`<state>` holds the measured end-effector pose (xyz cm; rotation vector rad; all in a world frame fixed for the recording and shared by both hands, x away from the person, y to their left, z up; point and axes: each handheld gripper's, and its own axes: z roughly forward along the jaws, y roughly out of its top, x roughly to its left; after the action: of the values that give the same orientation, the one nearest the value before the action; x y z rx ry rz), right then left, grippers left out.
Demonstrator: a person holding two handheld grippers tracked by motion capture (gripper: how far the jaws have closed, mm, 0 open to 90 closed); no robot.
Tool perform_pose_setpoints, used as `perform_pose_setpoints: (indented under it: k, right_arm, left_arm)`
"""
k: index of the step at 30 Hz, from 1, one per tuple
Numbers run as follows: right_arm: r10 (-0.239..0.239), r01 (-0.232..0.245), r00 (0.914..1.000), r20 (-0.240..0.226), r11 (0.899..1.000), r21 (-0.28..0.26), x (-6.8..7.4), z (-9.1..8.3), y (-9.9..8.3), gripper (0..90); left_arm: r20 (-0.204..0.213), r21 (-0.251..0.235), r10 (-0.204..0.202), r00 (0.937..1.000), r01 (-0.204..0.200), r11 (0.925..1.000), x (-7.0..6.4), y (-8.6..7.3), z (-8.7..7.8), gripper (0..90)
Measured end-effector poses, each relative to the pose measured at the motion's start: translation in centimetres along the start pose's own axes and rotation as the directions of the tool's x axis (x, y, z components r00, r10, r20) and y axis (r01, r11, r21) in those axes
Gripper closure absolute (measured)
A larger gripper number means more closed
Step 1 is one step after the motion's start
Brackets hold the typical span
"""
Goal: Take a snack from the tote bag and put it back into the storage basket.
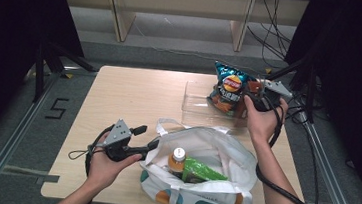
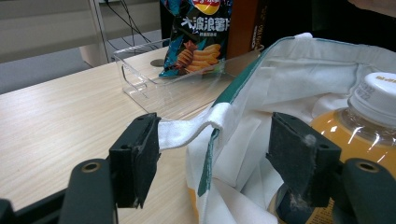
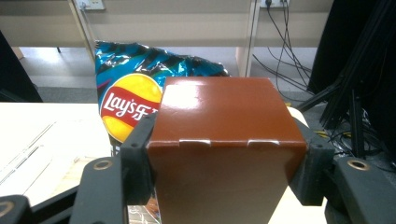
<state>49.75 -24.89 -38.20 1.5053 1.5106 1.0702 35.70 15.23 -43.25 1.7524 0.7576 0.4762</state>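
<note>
A white tote bag (image 1: 210,197) with teal patches lies open at the table's near edge. It holds an orange juice bottle (image 1: 177,159) and a green packet (image 1: 203,170). My left gripper (image 1: 148,135) is at the bag's left rim. In the left gripper view it (image 2: 217,135) is open, with the bag's strap (image 2: 187,133) between the jaws and touching the left pad. My right gripper (image 1: 255,91) is shut on a brown box (image 3: 224,140), held upright beside a blue chips bag (image 1: 228,86) in a clear bin (image 1: 194,102).
The wooden table (image 1: 129,97) has bare room on its left half. Shelf legs (image 1: 119,18) and cables (image 1: 270,40) lie on the floor behind. Black stand legs (image 1: 48,54) flank the table on both sides.
</note>
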Motion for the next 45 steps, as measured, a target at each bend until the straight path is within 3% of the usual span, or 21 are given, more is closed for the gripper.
perform_pose_setpoints:
  k: [3,8,11,18,25,30,32,34,35,36,37,39,42,45]
  right_arm:
    - [-0.028,0.028,0.9996,-0.005,1.000,-0.006,-0.2,0.2,-0.1,38.6]
    - [0.000,0.000,1.0000,-0.004,1.000,0.019,0.0,0.1,-0.3,38.5]
    - [-0.042,0.042,0.9991,-0.008,0.999,0.025,-0.3,0.3,-0.4,38.5]
    - [-0.011,0.011,0.9999,0.008,0.999,0.048,0.0,0.4,-0.8,37.9]
    - [0.014,-0.013,0.9997,-0.022,0.999,0.047,-0.5,0.2,-0.5,30.3]
    - [-0.019,0.021,0.9986,-0.050,0.999,0.035,-1.0,-0.2,-0.4,27.4]
    - [0.003,-0.001,0.9990,-0.044,0.999,0.046,-0.9,-0.5,-0.2,27.2]
    - [-0.005,0.007,0.9983,-0.057,0.999,0.040,-1.0,-0.7,-0.2,26.9]
    - [-0.035,0.038,0.9966,-0.074,0.999,0.033,-1.2,-0.7,-0.1,27.0]
    - [-0.032,0.036,0.9968,-0.073,0.998,0.044,-1.2,-0.9,-0.1,27.0]
    - [0.005,-0.001,0.9979,-0.065,0.998,0.056,-0.9,-1.2,-0.1,27.0]
    - [-0.044,0.046,0.9957,-0.082,0.998,0.029,-1.3,-1.2,-0.2,26.8]
    - [-0.026,0.033,0.9950,-0.096,0.997,0.064,-1.1,-1.6,-0.2,26.9]
    - [-0.009,0.013,0.9955,-0.094,0.999,0.045,-1.0,-2.0,-0.4,26.8]
  left_arm:
    - [0.001,0.002,0.002,1.0000,-0.002,1.0000,0.0,0.0,0.0,33.2]
    - [0.001,0.002,0.005,1.0000,-0.005,1.0000,0.0,0.0,0.0,33.2]
    - [0.001,0.001,0.004,1.0000,-0.004,1.0000,-0.1,0.0,0.0,33.2]
    - [0.001,0.000,0.000,1.0000,0.000,1.0000,0.0,0.0,0.0,33.2]
    - [0.003,0.001,0.003,1.0000,-0.003,1.0000,0.0,0.0,0.0,33.2]
    - [0.004,0.001,0.003,1.0000,-0.003,1.0000,0.0,0.0,0.1,33.2]
    - [0.004,0.002,0.003,1.0000,-0.003,1.0000,0.0,0.0,0.1,33.2]
    - [0.004,0.002,0.002,1.0000,-0.002,1.0000,0.0,0.0,0.1,33.2]
    - [0.004,0.001,0.000,1.0000,0.000,1.0000,-0.1,0.0,0.1,33.2]
    - [0.004,0.002,0.001,1.0000,-0.001,1.0000,0.0,0.0,0.1,33.2]
    - [0.004,0.002,0.002,1.0000,-0.002,1.0000,0.0,0.0,0.1,33.2]
    - [0.003,0.001,0.002,1.0000,-0.002,1.0000,0.0,0.0,0.1,33.2]
    - [0.001,0.001,0.003,1.0000,-0.003,1.0000,-0.1,0.0,0.0,33.1]
    - [-0.001,-0.001,-0.001,1.0000,0.001,1.0000,0.0,0.0,0.0,33.2]
